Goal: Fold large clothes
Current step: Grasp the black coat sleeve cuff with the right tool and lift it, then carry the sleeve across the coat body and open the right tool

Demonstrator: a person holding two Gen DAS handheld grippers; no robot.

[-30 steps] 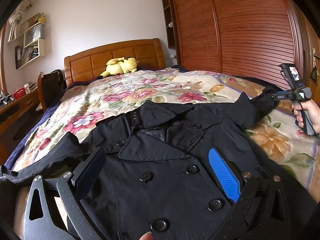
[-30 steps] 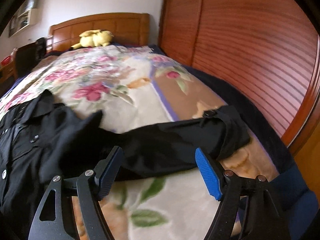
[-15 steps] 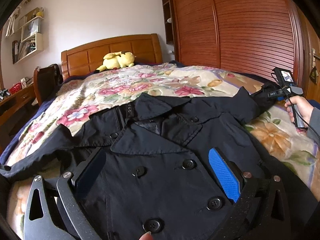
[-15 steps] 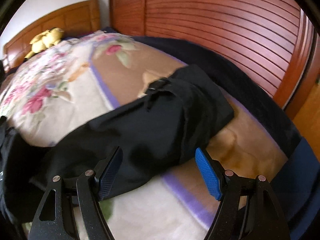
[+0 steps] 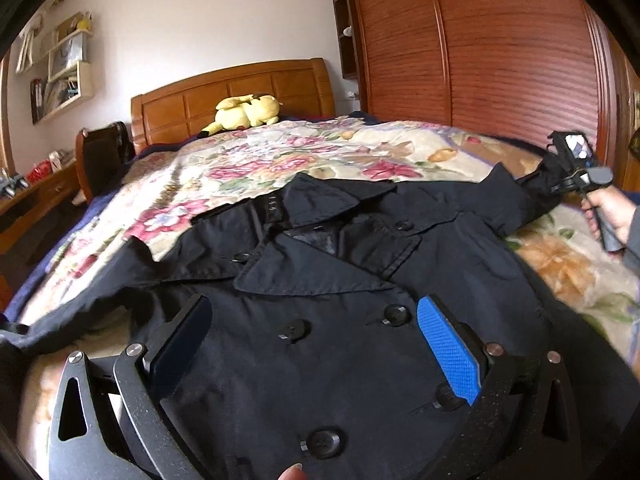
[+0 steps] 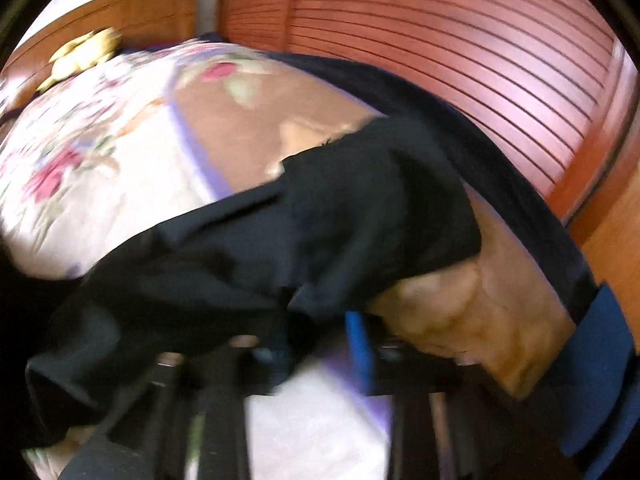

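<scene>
A black double-breasted coat (image 5: 320, 280) lies face up on the floral blanket (image 5: 260, 160), collar toward the headboard. My left gripper (image 5: 314, 308) hovers open over its buttoned front, pads apart on either side of the buttons. The coat's right sleeve (image 5: 520, 196) stretches out toward the wardrobe. My right gripper (image 5: 560, 172), held by a hand (image 5: 612, 208), is at that sleeve's end. In the blurred right wrist view the right gripper (image 6: 320, 332) has its jaws closing, with the sleeve cuff (image 6: 340, 220) bunched between them against the blue pad (image 6: 356, 340).
A yellow plush toy (image 5: 246, 112) lies by the wooden headboard (image 5: 240, 88). A slatted wooden wardrobe (image 5: 500, 60) runs along the bed's right side. A chair (image 5: 100, 152) and a desk (image 5: 32, 200) stand to the left, under wall shelves (image 5: 68, 64).
The right gripper swung onto the sleeve end, and its wide-open jaws have come together on the cuff. The left gripper stays open over the coat front.
</scene>
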